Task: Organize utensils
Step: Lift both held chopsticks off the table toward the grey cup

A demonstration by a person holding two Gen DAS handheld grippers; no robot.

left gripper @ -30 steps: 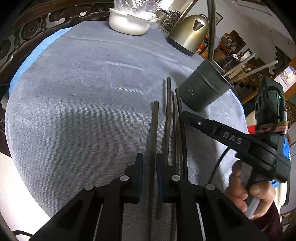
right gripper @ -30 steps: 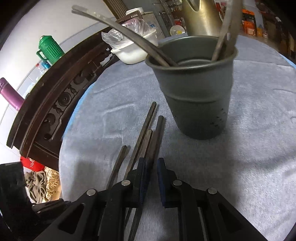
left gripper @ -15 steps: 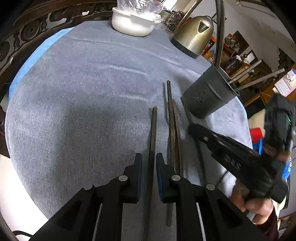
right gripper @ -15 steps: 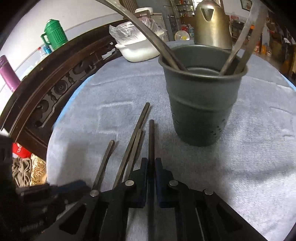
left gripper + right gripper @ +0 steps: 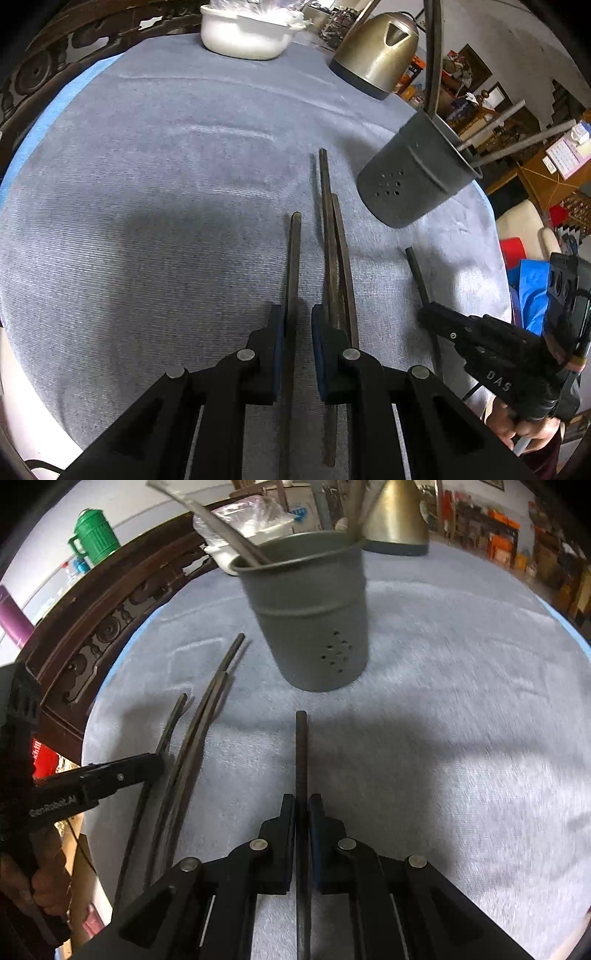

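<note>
Gripping one dark chopstick between nearly closed fingers of the right gripper, low centre of the right view. Straddling another chopstick with the left gripper, fingers parted and not pressing it. Lying just right of that, two more chopsticks crossing on the grey-clothed worktop. Standing beyond at upper right, grey utensil cup already holding utensils, kettle and white bowl crowding the far edge.

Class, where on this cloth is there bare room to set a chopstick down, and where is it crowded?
Bare: the grey cloth left of the lone chopstick, toward the white bowl. Crowded: between the chopstick pair and the cup.
</note>
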